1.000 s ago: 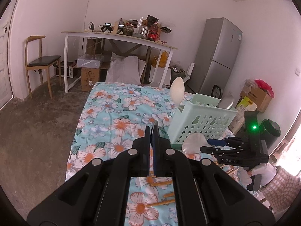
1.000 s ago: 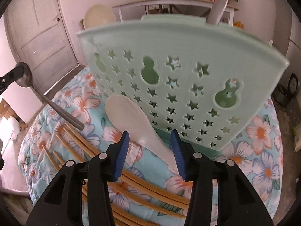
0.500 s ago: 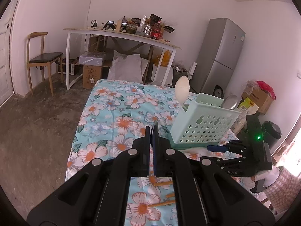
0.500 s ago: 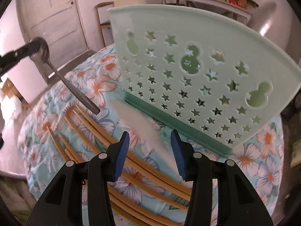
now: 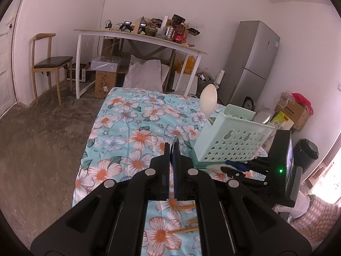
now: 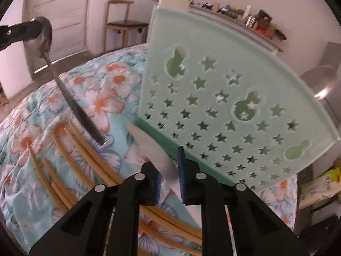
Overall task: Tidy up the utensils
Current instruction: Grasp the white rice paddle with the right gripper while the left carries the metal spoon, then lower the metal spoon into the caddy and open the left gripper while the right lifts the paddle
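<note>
While your left gripper [image 5: 171, 147] stays out at the left, its jaws are clenched on the bowl of a metal spoon [image 6: 70, 98]; in the right wrist view the grey handle slants down from that grip, its tip close over the floral surface [image 6: 32, 170], though whether it touches is unclear. In the left wrist view you see only the pads pressed together with a thin dark edge between them.

Below and right of the spoon lie the chopsticks [image 6: 70, 149], several long tan sticks fanned loosely across the surface, some running under your right gripper. Their ends also show beneath your left gripper in its own view.

At centre, your right gripper [image 6: 169, 175] is closing, with the white paddle [image 6: 157, 155] between its blue pads. The paddle is pale, flat and smooth; its far end reaches to the foot of the basket. The frame is blurred here, so whether the pads already press on it cannot be told.

To the right stands the basket [image 6: 223, 68], mint green plastic, its wall pierced with stars and gourd-shaped holes. A second white paddle [image 5: 208, 101] sticks up from its left end, and a metal ladle [image 5: 263, 115] from its right.
</note>
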### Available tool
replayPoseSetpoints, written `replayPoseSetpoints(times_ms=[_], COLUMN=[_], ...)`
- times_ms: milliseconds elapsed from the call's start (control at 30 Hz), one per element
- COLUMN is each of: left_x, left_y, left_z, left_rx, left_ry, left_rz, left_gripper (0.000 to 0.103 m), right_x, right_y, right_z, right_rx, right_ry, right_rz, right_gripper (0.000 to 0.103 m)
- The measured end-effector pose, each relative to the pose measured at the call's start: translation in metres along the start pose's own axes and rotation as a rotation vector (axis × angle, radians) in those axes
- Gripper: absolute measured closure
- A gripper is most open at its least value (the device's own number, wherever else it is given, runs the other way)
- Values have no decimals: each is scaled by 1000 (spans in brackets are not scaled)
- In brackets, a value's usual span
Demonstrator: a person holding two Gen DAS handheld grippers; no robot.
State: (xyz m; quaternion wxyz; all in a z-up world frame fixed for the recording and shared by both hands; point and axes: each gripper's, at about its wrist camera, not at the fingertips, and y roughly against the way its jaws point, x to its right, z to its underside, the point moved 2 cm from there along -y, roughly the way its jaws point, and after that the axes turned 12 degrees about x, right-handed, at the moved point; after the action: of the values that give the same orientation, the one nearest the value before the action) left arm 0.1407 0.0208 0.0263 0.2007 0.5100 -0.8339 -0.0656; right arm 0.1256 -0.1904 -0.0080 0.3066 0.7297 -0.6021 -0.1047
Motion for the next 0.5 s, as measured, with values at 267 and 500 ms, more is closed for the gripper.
replayPoseSetpoints(times_ms=[267, 500], left_x=[11, 32], left_y=[17, 43], left_z=[-14, -42], left_rx=[80, 198], left_ry=[-29, -61], left_rz=[-2, 24], left_gripper=[101, 101], right_x=[32, 51], right_y=[29, 67], right_z=[-9, -7], right_rx=[103, 179], right_ry=[-117, -182], right_rz=[73, 127], right_gripper=[97, 97])
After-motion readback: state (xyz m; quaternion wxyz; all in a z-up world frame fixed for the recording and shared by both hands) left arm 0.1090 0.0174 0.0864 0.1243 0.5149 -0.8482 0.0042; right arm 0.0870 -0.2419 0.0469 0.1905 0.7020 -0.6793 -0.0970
